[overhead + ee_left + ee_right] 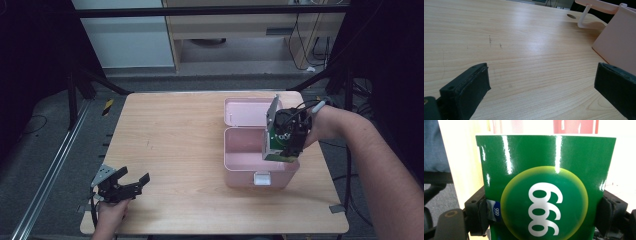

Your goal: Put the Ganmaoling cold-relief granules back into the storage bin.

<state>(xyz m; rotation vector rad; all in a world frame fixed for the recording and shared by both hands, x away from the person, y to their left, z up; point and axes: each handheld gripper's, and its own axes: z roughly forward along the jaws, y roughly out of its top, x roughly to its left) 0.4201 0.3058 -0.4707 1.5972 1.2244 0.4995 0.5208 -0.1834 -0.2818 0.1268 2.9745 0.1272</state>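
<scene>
While the left gripper rests spread and empty at the counter's near edge, the right gripper pinches a green box.

Box position: gripped by both sides, held over the open pink case, lid back. Step in hand appears to be placement; next move likely calls for lowering it clear of the case walls before release.

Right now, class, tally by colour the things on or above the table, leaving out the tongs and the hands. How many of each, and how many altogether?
Pink: 1, the open box
Green: 1, the carton clamped in the right tongs above the box
Total: 2
</scene>
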